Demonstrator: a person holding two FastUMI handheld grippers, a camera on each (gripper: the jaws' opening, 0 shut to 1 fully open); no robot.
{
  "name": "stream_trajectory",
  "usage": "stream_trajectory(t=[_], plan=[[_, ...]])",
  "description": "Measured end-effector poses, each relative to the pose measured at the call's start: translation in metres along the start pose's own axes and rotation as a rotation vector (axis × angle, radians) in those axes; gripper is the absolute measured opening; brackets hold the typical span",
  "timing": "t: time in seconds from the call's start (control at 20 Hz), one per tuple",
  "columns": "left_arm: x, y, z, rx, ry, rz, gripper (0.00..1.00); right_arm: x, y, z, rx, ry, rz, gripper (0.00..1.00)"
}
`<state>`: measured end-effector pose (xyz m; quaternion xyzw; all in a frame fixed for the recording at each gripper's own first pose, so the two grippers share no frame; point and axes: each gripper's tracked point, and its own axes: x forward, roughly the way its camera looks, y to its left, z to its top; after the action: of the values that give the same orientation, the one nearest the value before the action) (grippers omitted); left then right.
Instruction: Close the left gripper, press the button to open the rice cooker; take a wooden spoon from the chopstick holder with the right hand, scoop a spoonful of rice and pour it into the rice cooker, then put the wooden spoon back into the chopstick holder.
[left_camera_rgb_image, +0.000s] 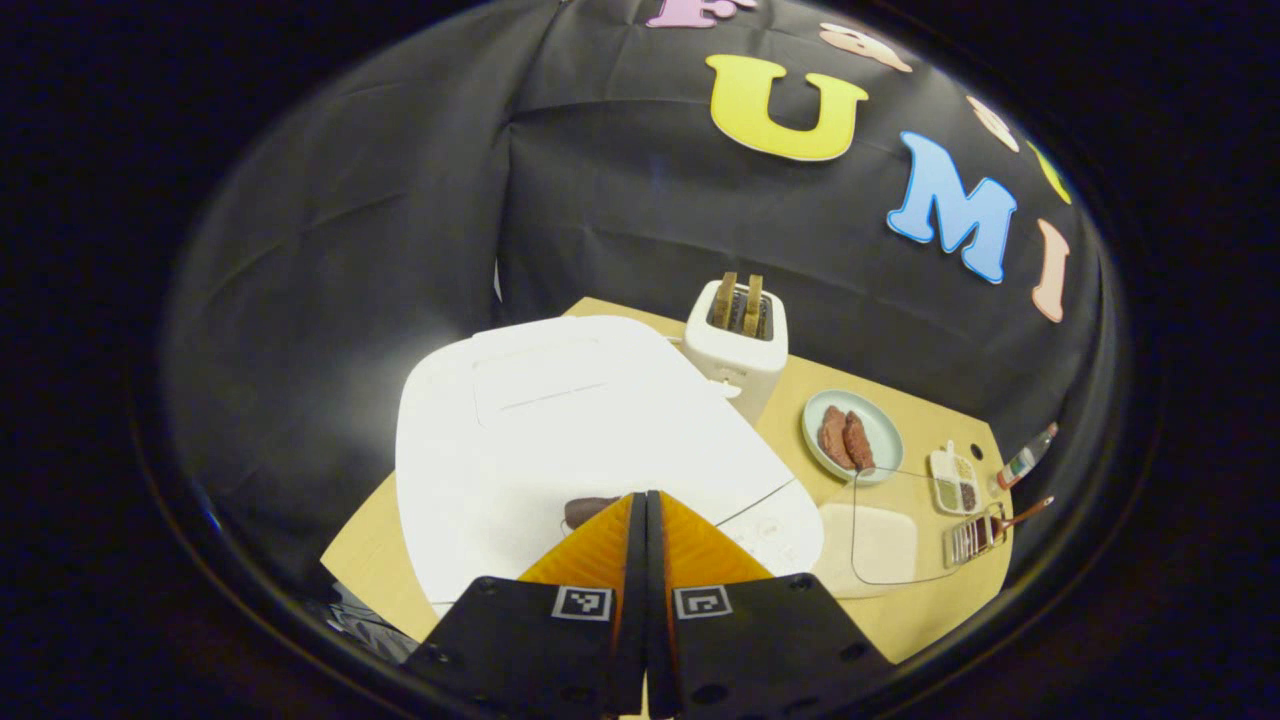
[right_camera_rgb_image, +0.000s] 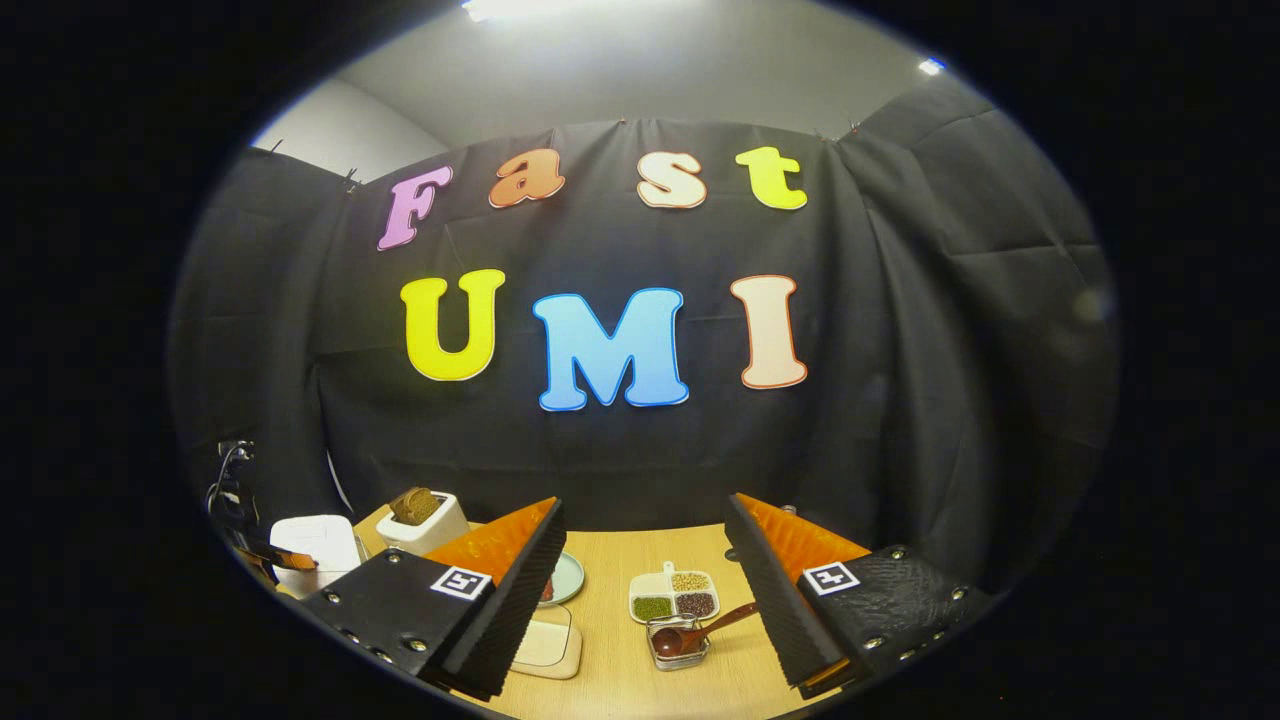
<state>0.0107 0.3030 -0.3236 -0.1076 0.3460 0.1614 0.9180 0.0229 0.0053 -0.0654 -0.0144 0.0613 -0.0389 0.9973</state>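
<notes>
Left gripper view. I have the left gripper (left_camera_rgb_image: 646, 497) clenched, jaws pressed together with nothing between them, its tip poised over the front of the one white rice cooker (left_camera_rgb_image: 560, 440), lid down. The dark release button (left_camera_rgb_image: 588, 510) lies just left of the tip; I cannot tell whether the tip touches it. I judge the first step to be in hand: the press. The next move calls for bringing the tip squarely onto the button and pushing down until the lid springs. To the right stand one toaster (left_camera_rgb_image: 738, 345) with two slices, one plate (left_camera_rgb_image: 853, 435) bearing two brown pieces, one clear-lidded rice container (left_camera_rgb_image: 885, 540), one divided dish (left_camera_rgb_image: 954, 481), one bottle (left_camera_rgb_image: 1024, 461), and one chopstick holder (left_camera_rgb_image: 972, 537) with one wooden spoon (left_camera_rgb_image: 1020, 518) leaning out.

Right gripper view. I hold the right gripper (right_camera_rgb_image: 645, 555) released, jaws wide apart and empty, above the table (right_camera_rgb_image: 620, 675). Between them lie the dish of three grain compartments (right_camera_rgb_image: 673, 595) and, just in front, the holder (right_camera_rgb_image: 675, 642) with the spoon (right_camera_rgb_image: 700, 630), untouched.
</notes>
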Motion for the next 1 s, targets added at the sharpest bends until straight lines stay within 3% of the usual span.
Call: stream_trajectory(t=[0.15,0.35,0.55,0.6,0.8,1.0], plan=[[-0.007,0.001,0.006,-0.011,-0.023,0.006,0.08,0.0,0.001,0.002,-0.011,-0.009,0.007,0.97],[-0.043,0.0,0.071,0.041,-0.253,0.066,0.12,0.001,0.002,0.001,-0.021,-0.012,0.012,0.97],[-0.091,-0.02,0.127,0.118,-0.423,0.086,0.63,0.001,0.002,-0.004,-0.023,0.009,0.02,0.97],[-0.104,-0.031,0.138,0.12,-0.463,0.069,0.71,0.001,0.003,-0.005,-0.023,0.012,0.025,0.98],[-0.155,-0.078,0.154,0.108,-0.599,-0.031,0.91,0.0,0.006,-0.016,-0.018,0.034,0.05,0.98],[-0.181,-0.125,0.15,0.146,-0.669,-0.113,0.99,-0.003,0.006,-0.021,0.017,0.048,0.07,0.97]])
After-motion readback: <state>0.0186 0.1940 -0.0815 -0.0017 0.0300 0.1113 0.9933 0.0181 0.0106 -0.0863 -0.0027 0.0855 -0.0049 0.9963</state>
